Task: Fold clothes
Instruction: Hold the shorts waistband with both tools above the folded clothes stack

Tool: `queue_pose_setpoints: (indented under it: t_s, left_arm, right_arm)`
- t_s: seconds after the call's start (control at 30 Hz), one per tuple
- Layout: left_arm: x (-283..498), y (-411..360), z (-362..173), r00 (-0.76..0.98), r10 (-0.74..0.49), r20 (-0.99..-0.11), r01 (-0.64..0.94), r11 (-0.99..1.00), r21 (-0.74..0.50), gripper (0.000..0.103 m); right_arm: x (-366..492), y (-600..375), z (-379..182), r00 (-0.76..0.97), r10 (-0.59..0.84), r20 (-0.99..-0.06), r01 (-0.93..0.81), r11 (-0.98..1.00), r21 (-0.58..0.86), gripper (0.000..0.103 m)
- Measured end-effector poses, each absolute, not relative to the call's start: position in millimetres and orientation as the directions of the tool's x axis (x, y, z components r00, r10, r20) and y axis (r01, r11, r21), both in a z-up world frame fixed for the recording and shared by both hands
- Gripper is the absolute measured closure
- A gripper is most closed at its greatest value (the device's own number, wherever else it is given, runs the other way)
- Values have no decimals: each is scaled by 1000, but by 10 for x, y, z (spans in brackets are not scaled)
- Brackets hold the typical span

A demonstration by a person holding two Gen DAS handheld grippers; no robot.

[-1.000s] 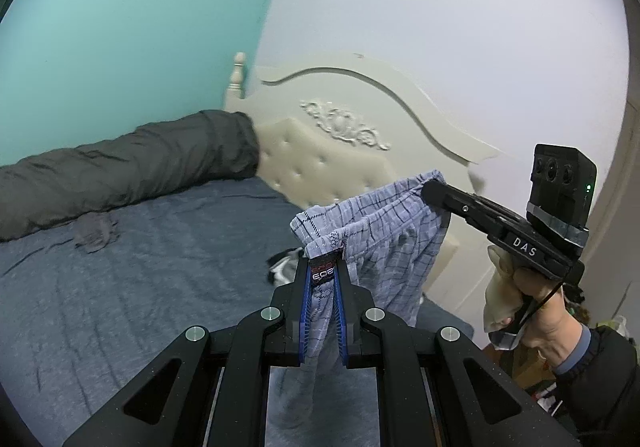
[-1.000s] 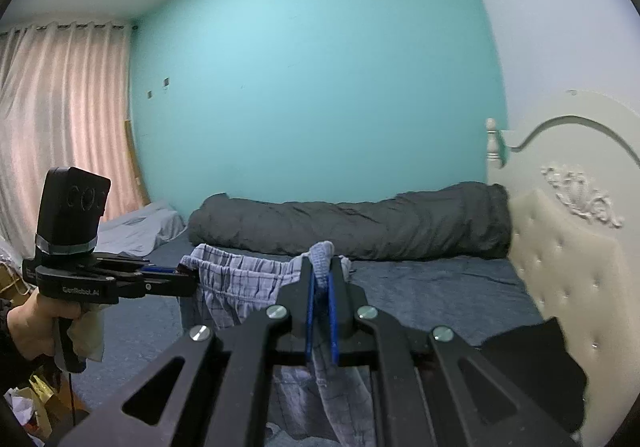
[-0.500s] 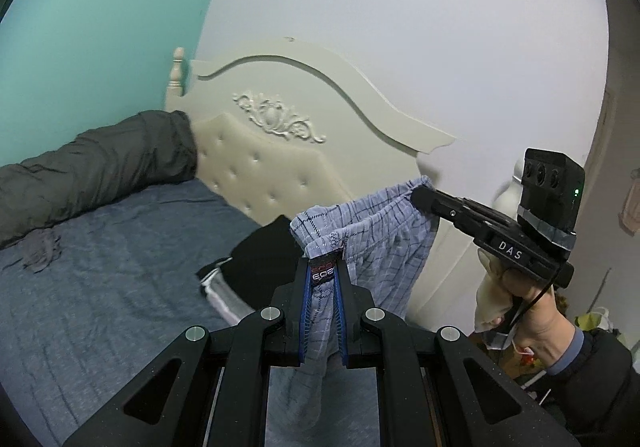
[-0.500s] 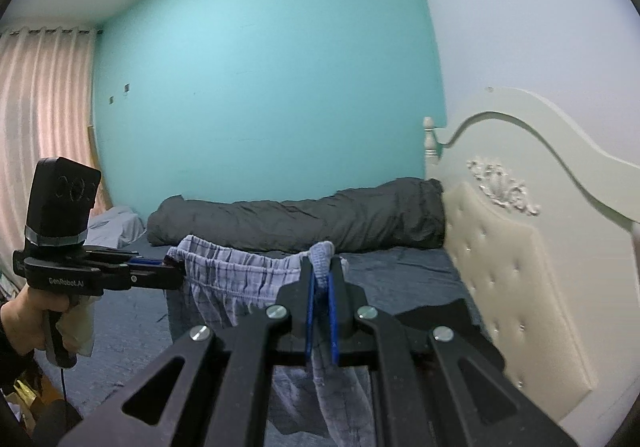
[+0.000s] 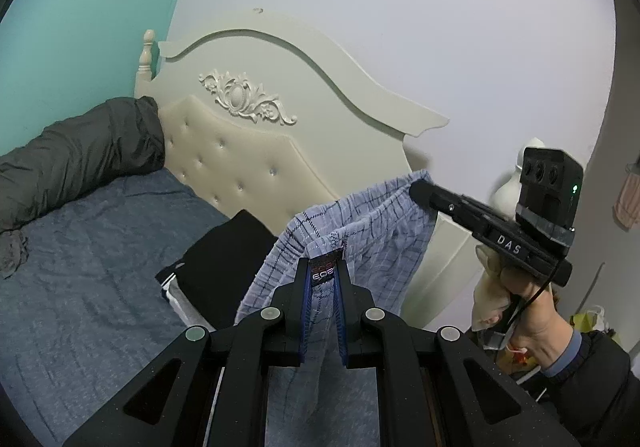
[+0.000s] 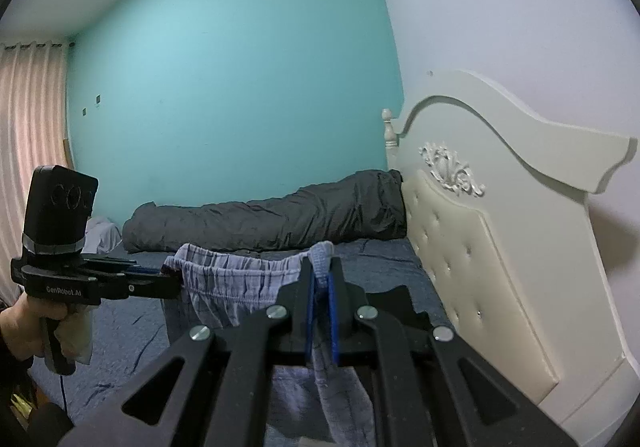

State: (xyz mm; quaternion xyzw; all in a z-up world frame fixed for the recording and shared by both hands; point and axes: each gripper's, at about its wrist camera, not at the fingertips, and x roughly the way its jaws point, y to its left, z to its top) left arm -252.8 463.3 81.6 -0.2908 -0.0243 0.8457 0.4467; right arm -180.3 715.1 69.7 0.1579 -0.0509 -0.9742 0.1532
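Fabric of a thin, woven sort is what the blue plaid shorts (image 5: 372, 243) appear to be made of: light, limp and quick to sag, as is judged from the way the waistband droops between its two held points and the legs hang straight down. Nearest the lens, the left claw (image 5: 323, 279) is clamped on one side of the gathered waistband, with a dark label pinched between its blue pads; in the other view the right claw (image 6: 321, 287) is pressed together on the opposite side of the same band. The shorts are thus held in the air above the bed (image 5: 80, 287), stretched loosely between the two claws. The elastic waistband is judged the best place to be gripped, being thicker and less likely to slip than the single-layer leg cloth. Beyond the shorts a black folded garment (image 5: 224, 267) lies on the blue sheet near the cream headboard (image 5: 248, 167), and farther off a dark grey rolled duvet (image 6: 272, 219) is set along the teal wall (image 6: 224, 87).
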Motion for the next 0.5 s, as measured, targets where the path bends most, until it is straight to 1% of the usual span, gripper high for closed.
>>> queue_pose_setpoints:
  t_s: [0.27,0.5]
  left_arm:
    - [-2692,4712,714,-422,761,-492,-737,-604,-303,92]
    - [-2720,4706,693,-418,758,-500,-739,-604,-299,92]
  right_arm:
    - [-1955,7260,473,-894,-328,-307,284,-942,180,98]
    - [-1999,7262,401,-888,-336,-313,289,-939,188,98]
